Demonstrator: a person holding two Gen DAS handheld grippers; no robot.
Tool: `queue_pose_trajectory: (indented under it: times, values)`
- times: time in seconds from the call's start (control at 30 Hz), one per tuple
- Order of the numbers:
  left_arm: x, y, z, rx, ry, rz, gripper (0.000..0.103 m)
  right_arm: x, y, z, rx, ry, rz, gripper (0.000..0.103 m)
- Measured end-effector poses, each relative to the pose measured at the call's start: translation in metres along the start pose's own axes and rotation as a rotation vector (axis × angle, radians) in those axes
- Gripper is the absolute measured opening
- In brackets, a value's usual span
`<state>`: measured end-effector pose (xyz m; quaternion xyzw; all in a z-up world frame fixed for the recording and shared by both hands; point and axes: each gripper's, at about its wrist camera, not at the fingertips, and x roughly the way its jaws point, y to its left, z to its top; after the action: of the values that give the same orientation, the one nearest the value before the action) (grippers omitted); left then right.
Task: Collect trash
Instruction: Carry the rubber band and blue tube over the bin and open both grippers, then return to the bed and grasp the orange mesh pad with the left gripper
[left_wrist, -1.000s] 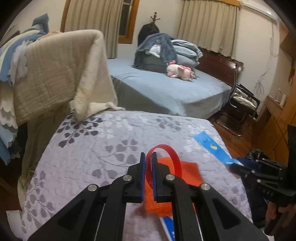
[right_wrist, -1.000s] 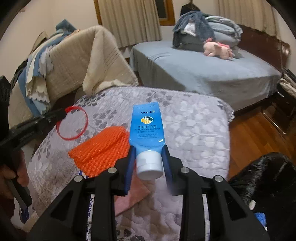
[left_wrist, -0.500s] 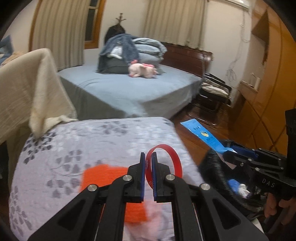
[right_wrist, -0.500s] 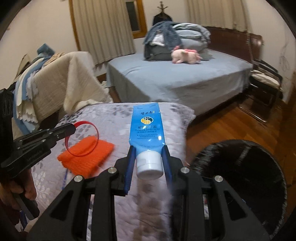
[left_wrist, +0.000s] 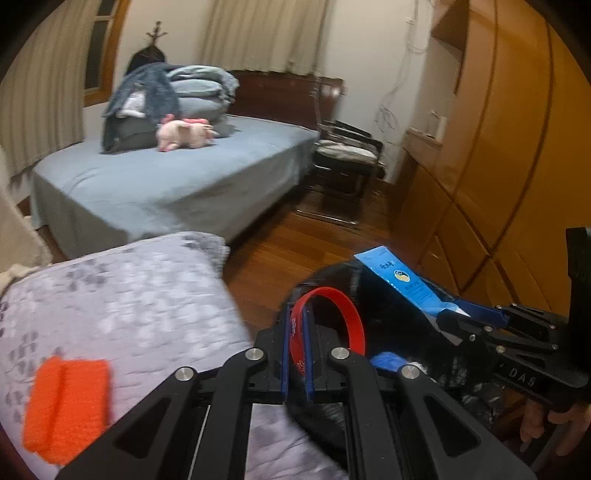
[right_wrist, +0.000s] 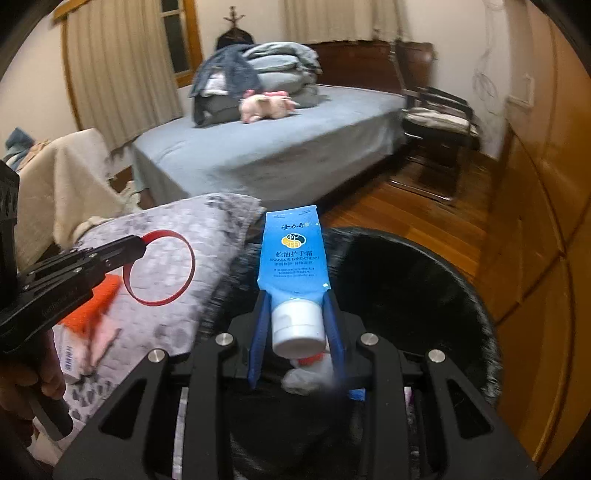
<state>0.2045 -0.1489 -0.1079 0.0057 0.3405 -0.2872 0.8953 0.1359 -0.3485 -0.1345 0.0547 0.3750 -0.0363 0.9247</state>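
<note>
The big bed (right_wrist: 280, 155) with a grey-blue sheet filled the back of the room, and folded bedding (right_wrist: 280, 59) and a pink soft toy (right_wrist: 267, 105) lay on it. Along the right side stood a wall of wooden cupboards (left_wrist: 517, 166), and a dark chair (right_wrist: 439, 122) stood on the wooden floor (right_wrist: 424, 218) between them and the bed. Nearer to me was a low surface under a grey quilt with a leaf pattern (left_wrist: 122, 306). An orange net cloth (left_wrist: 66, 402) lay on it, near its left edge in the left wrist view.

Just beside the quilt stood a bin lined with a black trash bag (right_wrist: 406, 291). Some scraps lay inside, too blurred to name.

The right gripper (right_wrist: 295, 325) was over the mouth of the bag. Its jaws were closed on the white cap of a blue hand cream tube (right_wrist: 291, 251), and the flat end of the tube pointed away from the hand.

The left gripper (left_wrist: 297, 347) had its jaws nearly together, pinching a thin red ring band (left_wrist: 332, 321). The ring hung at the border between the quilt and the bag; in the right wrist view it was over the quilt.
</note>
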Motion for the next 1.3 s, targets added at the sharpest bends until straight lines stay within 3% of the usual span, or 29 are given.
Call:
queue_pose_trajectory:
  times: [0.23, 0.3, 0.33, 0.37, 0.4, 0.47, 0.53, 0.57, 0.67, 0.8, 1.3]
  values:
    - [0.038, -0.043, 0.001, 0.048, 0.053, -0.089, 0.008, 0.005, -0.03, -0.015, 0.044, 0.026, -0.063, 0.029]
    - [0.046, -0.05, 0.0, 0.05, 0.079, -0.127, 0.031, 0.008, -0.038, -0.02, 0.058, 0.036, -0.107, 0.03]
    - [0.047, -0.051, 0.0, 0.048, 0.079, -0.132, 0.051, 0.009, -0.04, -0.021, 0.065, 0.038, -0.111, 0.036]
    - [0.048, -0.051, -0.001, 0.045, 0.074, -0.137, 0.057, 0.009, -0.043, -0.023, 0.073, 0.036, -0.117, 0.042]
    - [0.047, -0.051, -0.001, 0.042, 0.07, -0.144, 0.057, 0.008, -0.044, -0.024, 0.076, 0.031, -0.124, 0.052]
    - [0.045, -0.046, -0.002, 0.038, 0.067, -0.144, 0.061, 0.006, -0.045, -0.026, 0.074, 0.019, -0.14, 0.058]
    - [0.04, -0.04, -0.003, 0.029, 0.057, -0.127, 0.065, 0.004, -0.045, -0.026, 0.079, 0.007, -0.152, 0.08]
    - [0.036, -0.035, -0.003, 0.025, 0.049, -0.117, 0.067, 0.003, -0.045, -0.025, 0.082, -0.003, -0.157, 0.085]
    - [0.021, -0.021, -0.004, 0.027, 0.017, -0.062, 0.082, 0.0, -0.036, -0.02, 0.082, -0.027, -0.14, 0.092]
    - [-0.007, 0.01, -0.008, 0.013, -0.021, 0.028, 0.091, 0.001, -0.015, -0.012, 0.072, -0.04, -0.093, 0.096]
    - [-0.119, 0.159, -0.055, -0.163, -0.101, 0.43, 0.093, 0.027, 0.13, 0.02, -0.112, -0.082, 0.153, 0.096]
